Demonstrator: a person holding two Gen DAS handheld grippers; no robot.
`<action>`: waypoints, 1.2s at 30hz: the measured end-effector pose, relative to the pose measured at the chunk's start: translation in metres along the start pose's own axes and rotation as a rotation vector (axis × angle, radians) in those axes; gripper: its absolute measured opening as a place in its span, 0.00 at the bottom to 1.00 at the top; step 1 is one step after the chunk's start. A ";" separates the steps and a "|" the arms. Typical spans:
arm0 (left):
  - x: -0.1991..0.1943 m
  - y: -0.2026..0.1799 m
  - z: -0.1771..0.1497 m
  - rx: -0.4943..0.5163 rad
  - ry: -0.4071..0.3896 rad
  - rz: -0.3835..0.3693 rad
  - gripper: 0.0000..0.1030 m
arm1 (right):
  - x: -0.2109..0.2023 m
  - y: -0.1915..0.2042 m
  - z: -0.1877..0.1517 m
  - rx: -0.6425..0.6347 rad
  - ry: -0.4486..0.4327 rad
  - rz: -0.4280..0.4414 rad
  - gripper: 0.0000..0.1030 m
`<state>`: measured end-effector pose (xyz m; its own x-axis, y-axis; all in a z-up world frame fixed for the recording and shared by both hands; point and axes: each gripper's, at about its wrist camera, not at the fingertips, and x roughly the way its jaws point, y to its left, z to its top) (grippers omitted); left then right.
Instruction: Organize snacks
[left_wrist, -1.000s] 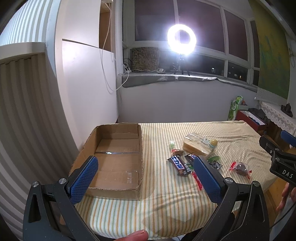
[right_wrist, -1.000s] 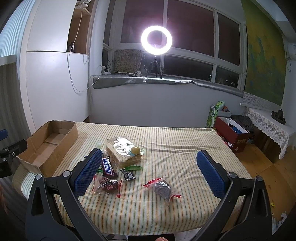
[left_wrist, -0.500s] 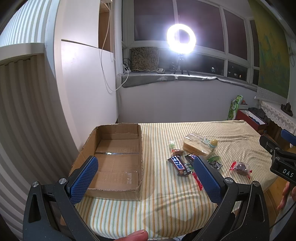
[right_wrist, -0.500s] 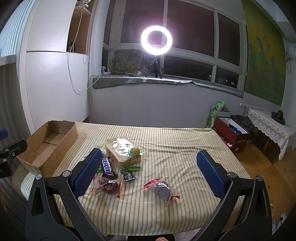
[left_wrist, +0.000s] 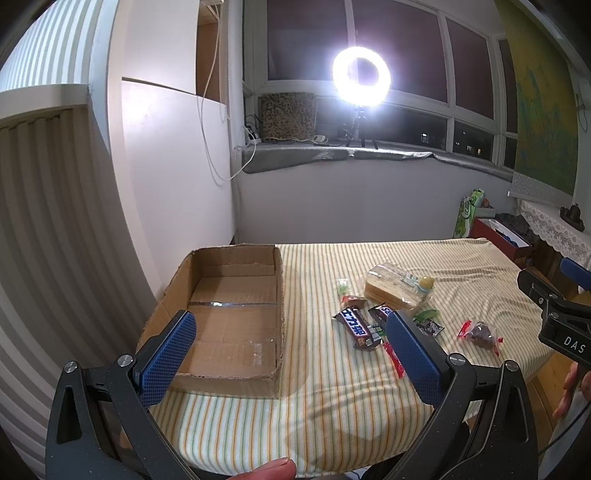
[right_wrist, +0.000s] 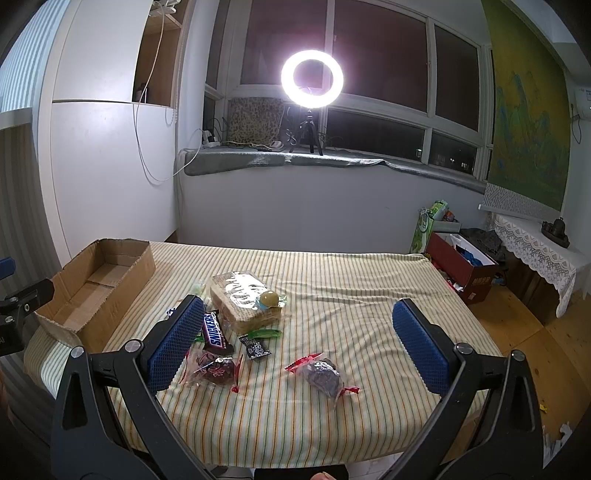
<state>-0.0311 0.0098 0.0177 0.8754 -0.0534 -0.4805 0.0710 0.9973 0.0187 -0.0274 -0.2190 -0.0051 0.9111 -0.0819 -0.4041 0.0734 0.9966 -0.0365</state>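
Snacks lie scattered on the striped tabletop (right_wrist: 369, 295), none yet in the cardboard box (left_wrist: 229, 317) — so you are at the very start, with nothing picked. Both tools hover short of the tabletop with fingers spread wide and empty: the left gripper (left_wrist: 291, 350) frames the box's near wall and bare floor, the right gripper (right_wrist: 299, 343) frames the pile.

Between your right fingers sit the red-twist candy (right_wrist: 323, 374), the small black packet (right_wrist: 255, 347) and, beyond them, the bread pack (right_wrist: 243, 301). The Snickers bar (right_wrist: 216, 330) and a second dark candy (right_wrist: 212, 369) lie just beside the right gripper's left finger.

Your next move, as I judge it, is to lower the right fingers over the lone red-twist candy; it stands apart from the rest, so nothing crowds it. The bunched wrappers around the Snickers bar risk a double pick.
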 end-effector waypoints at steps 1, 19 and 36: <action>0.000 0.000 0.000 0.001 0.000 0.001 0.99 | 0.000 0.000 0.000 0.000 0.001 0.000 1.00; -0.001 0.001 -0.002 -0.001 0.000 -0.002 0.99 | -0.001 -0.002 -0.001 0.000 0.001 0.000 1.00; -0.011 -0.002 0.000 0.003 -0.015 -0.004 0.99 | -0.011 -0.006 -0.003 0.006 -0.009 -0.006 1.00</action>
<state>-0.0410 0.0079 0.0226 0.8823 -0.0577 -0.4671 0.0756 0.9969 0.0197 -0.0389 -0.2237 -0.0030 0.9141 -0.0877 -0.3958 0.0812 0.9961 -0.0332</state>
